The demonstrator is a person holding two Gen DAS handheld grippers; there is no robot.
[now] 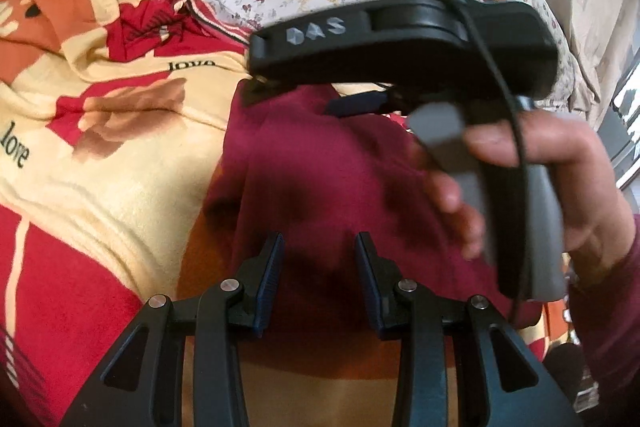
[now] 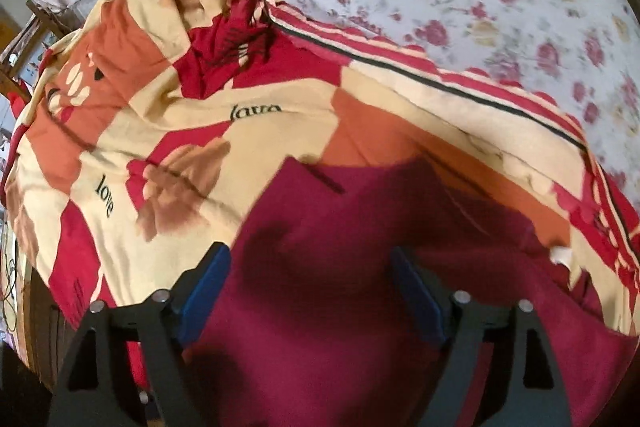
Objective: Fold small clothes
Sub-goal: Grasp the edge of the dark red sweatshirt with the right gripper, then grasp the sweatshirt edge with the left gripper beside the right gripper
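Both tools (image 1: 320, 281) (image 2: 310, 291) above maroon garment (image 2: 340, 227).

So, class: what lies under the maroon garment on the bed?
The maroon garment lies on a cream, orange and red blanket printed with "love". Whatever is directly beneath its middle is covered.

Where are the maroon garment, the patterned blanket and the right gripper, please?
maroon garment (image 2: 340, 227): right wrist view, its flat middle.
patterned blanket (image 2: 168, 131): right wrist view, cream patch beside "love".
right gripper (image 2: 310, 291): right wrist view, midway between fingertips.
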